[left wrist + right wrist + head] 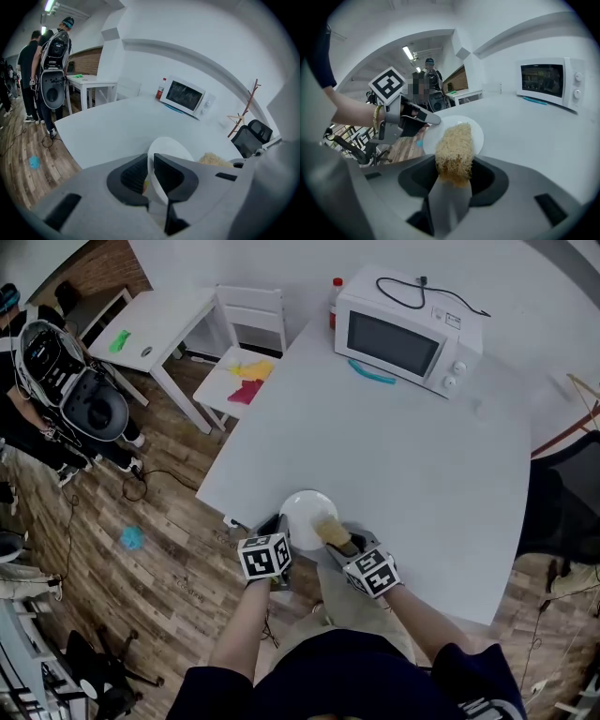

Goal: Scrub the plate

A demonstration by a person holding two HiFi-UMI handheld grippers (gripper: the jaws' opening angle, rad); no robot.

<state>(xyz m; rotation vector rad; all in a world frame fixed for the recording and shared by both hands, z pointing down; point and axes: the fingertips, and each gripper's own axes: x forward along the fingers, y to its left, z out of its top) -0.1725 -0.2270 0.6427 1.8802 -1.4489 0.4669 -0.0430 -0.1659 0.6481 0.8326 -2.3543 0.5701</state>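
**Mid-scrub at the near edge of the bench**

Pinching the white plate (302, 512) by its near-left rim with the left hand-held gripper (276, 527), jaws drawn close together on the thin edge. Pressing a tan, fibrous scrubbing pad (454, 145) onto the plate's face with the right hand-held gripper (454, 171), jaws clamped on the pad's near end and the free end lying across the plate. Working right at the near edge of the white bench (403, 456), directly in front of the person and well apart from the microwave (403, 334) at the far side. Hard to tell whether the plate lies flat or is tipped up a little off the surface.

Judged to be in the scrubbing step itself: plate steadied on one side, pad in contact on the other. No dirt plain enough to gauge how much is left.

Next, probably: sweep the pad over the rest of the face, across the middle and towards the left jaws. Calls for a firm left clamp and moderate downward pressure, so as not to lever the rim out of the jaws or push the plate off the bench edge. Needs a fresh grip elsewhere on the rim to reach the patch under the left jaws.
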